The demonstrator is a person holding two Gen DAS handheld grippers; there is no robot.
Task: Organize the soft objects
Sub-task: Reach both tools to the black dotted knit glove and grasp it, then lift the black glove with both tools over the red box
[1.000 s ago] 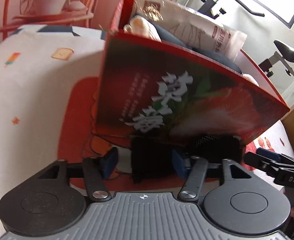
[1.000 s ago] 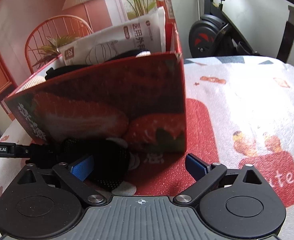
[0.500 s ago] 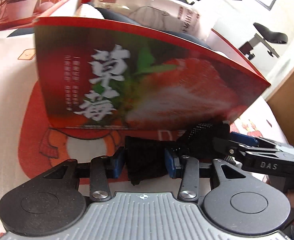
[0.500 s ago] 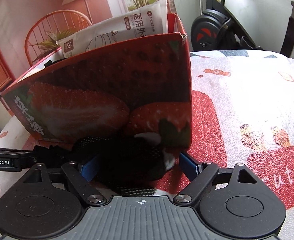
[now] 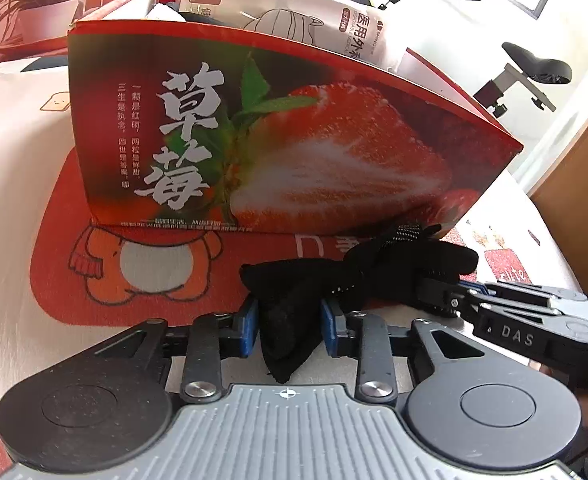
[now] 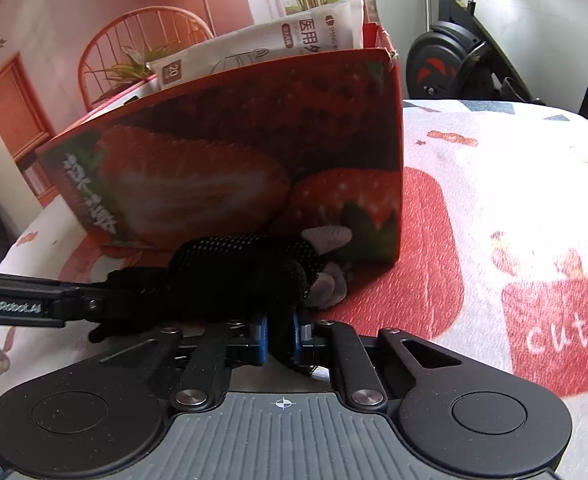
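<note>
Your right gripper (image 6: 279, 339) has just closed on the black glove (image 6: 250, 276), pinching its fabric, where a second ago it stood wide. Your left gripper (image 5: 289, 330) has been closing too and now pinches the glove's other end, just ahead of it the strawberry box (image 5: 278, 140).

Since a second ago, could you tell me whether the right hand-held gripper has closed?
Yes: the right hand-held gripper has just closed onto the black glove before the strawberry box.

Black mesh glove (image 5: 374, 276) sags in front of the strawberry box (image 5: 286, 140), which is stuffed with a white mask pack (image 5: 294, 20).
</note>
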